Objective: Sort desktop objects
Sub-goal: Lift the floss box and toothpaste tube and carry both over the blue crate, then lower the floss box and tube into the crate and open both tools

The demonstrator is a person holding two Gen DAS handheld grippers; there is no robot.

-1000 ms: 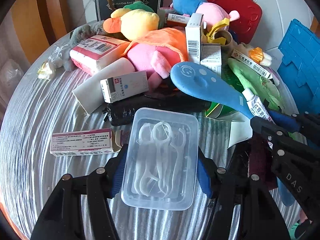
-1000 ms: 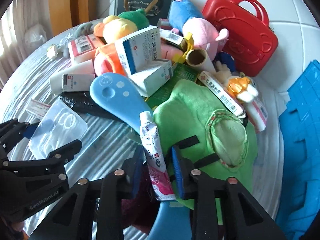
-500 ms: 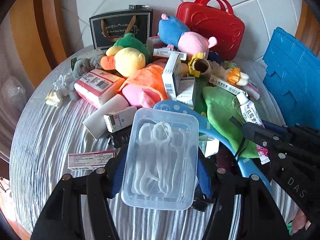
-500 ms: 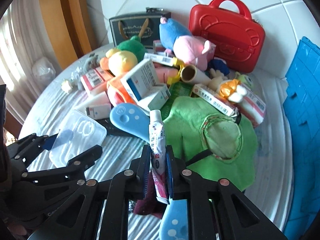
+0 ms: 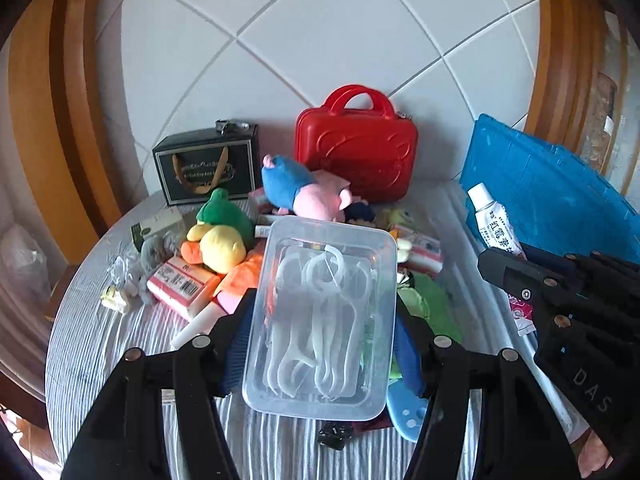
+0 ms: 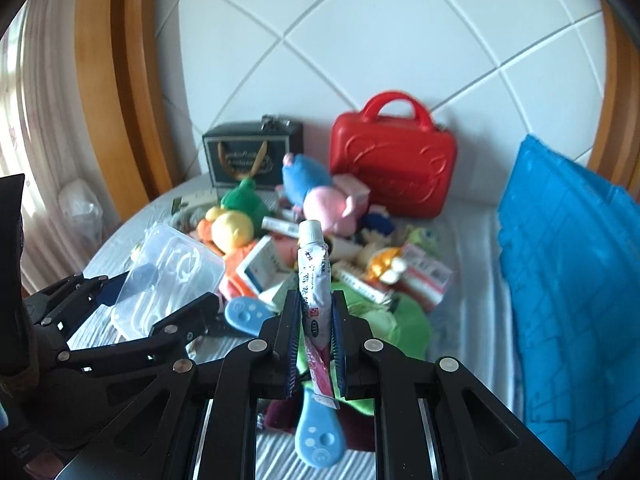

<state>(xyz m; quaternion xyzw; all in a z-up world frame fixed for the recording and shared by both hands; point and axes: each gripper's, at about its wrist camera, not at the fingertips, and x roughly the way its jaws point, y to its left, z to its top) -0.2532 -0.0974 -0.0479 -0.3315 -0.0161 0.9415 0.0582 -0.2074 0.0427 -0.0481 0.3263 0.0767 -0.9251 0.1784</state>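
The left gripper (image 5: 320, 344) has its blue pads pressed on the long sides of a clear plastic box of white floss picks (image 5: 322, 320), carried above the striped tablecloth (image 5: 92, 344). The right gripper (image 6: 316, 332) is squeezed nearly closed around an ointment tube (image 6: 314, 276), cap pointing to 12 o'clock, also clear of the pile. Below both, the heap of plush toys (image 5: 218, 242), medicine cartons (image 5: 180, 286) and a green cloth (image 6: 404, 324) fills the table's middle. At 12 o'clock a red case (image 5: 356, 152) and a dark gift bag (image 5: 206, 168) stand against the tiled wall; at 3 o'clock a blue crate (image 6: 568, 276) walls that side. Bare cloth lies open from 7 to 9 o'clock, toward the table's round edge.
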